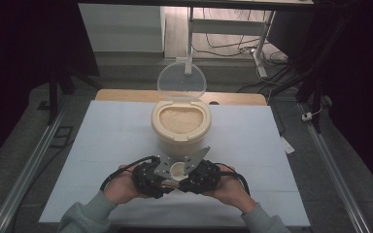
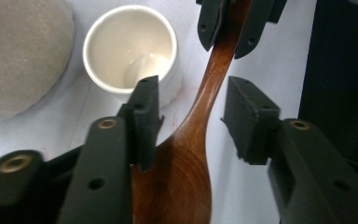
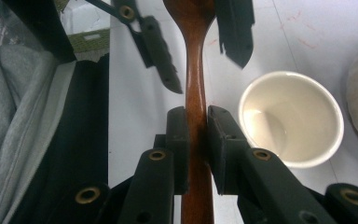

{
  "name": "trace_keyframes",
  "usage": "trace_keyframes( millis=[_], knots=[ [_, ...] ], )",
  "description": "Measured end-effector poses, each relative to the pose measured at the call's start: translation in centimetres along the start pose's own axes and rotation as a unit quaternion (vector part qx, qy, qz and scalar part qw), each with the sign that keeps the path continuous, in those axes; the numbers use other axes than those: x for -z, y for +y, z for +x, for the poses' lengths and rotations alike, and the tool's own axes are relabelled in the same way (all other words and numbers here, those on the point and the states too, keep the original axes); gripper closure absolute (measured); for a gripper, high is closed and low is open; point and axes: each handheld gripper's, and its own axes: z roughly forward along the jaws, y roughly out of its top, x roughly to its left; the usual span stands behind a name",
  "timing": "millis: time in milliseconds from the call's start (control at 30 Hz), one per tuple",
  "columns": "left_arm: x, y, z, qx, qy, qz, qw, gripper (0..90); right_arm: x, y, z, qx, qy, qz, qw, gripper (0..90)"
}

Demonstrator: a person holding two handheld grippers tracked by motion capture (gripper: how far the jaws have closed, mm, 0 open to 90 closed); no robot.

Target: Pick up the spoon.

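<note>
A brown wooden spoon (image 2: 200, 107) lies level between my two grippers, just above the white table cover. My right gripper (image 3: 196, 140) is shut on the spoon's handle (image 3: 196, 93). My left gripper (image 2: 196, 119) stands open around the neck and bowl of the spoon; its left finger (image 2: 144, 121) is at the bowl's edge, and a gap shows at the other finger. A small empty white cup (image 1: 178, 170) stands just beyond both grippers, also in view as the cup (image 2: 130, 51) and the cup (image 3: 291, 119). In the high view the left gripper (image 1: 161, 182) and right gripper (image 1: 187, 182) meet at the front centre.
A cream rice container (image 1: 180, 121), full of rice, stands behind the cup with its clear lid (image 1: 181, 80) hinged up. The white table cover (image 1: 111, 145) stretches to both sides. Metal rails (image 1: 34, 160) run along the table's sides on the floor.
</note>
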Motion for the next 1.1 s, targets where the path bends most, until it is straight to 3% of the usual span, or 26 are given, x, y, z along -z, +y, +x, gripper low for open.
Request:
trace_keyframes(
  millis=[233,367,467,567,667,733,800,933,967,1000,1033,1067,1100],
  knots=[
    [-0.3,-0.1,-0.3,-0.019,-0.015,0.01,0.9997,69.5,0.1,0.2,0.5,0.028,-0.005,0.0,0.9996,78.3],
    [-0.6,-0.2,-0.5,-0.031,-0.035,0.015,0.9988,77.4,-0.1,0.2,0.7,0.043,-0.004,-0.011,0.999,77.2],
    [-0.8,-0.2,-0.5,-0.029,-0.036,0.017,0.9988,78.0,0.1,0.2,0.6,0.041,-0.007,-0.007,0.9991,77.0],
    [-0.8,-0.3,-0.5,-0.024,-0.025,0.012,0.9993,78.3,0.4,0.1,0.5,0.029,-0.022,-0.023,0.9991,72.7],
    [-0.3,-0.5,-0.1,-0.014,-0.002,0.001,0.9999,78.3,1.0,0.0,0.2,0.002,-0.044,-0.06,0.9973,65.9],
    [0.0,-0.6,0.1,-0.007,0.011,-0.009,0.9999,78.3,1.6,-0.2,0.0,-0.015,-0.061,-0.085,0.9944,60.6],
    [0.3,-0.8,0.3,0.003,0.024,-0.02,0.9995,78.3,2.1,-0.4,-0.2,-0.03,-0.082,-0.116,0.9894,54.9],
    [0.7,-1.1,0.6,0.019,0.042,-0.038,0.9982,78.3,3.3,-0.9,-0.3,-0.067,-0.124,-0.167,0.9758,47.3],
    [0.9,-1.2,0.7,0.024,0.046,-0.043,0.9977,78.3,3.3,-0.9,-0.3,-0.067,-0.124,-0.167,0.9758,47.3],
    [1.0,-1.3,0.8,0.028,0.052,-0.049,0.9971,78.3,3.9,-1.4,-0.5,-0.089,-0.14,-0.193,0.967,44.0],
    [1.1,-1.4,0.8,0.031,0.054,-0.051,0.9968,78.3,3.9,-1.4,-0.5,-0.089,-0.14,-0.193,0.967,44.0],
    [1.2,-1.4,0.9,0.033,0.057,-0.055,0.9963,78.3,4.2,-1.8,-0.6,-0.104,-0.148,-0.207,0.9615,41.7],
    [1.3,-1.5,0.9,0.035,0.062,-0.058,0.9958,78.3,4.3,-2.1,-0.7,-0.112,-0.155,-0.211,0.9586,40.5]
  ],
)
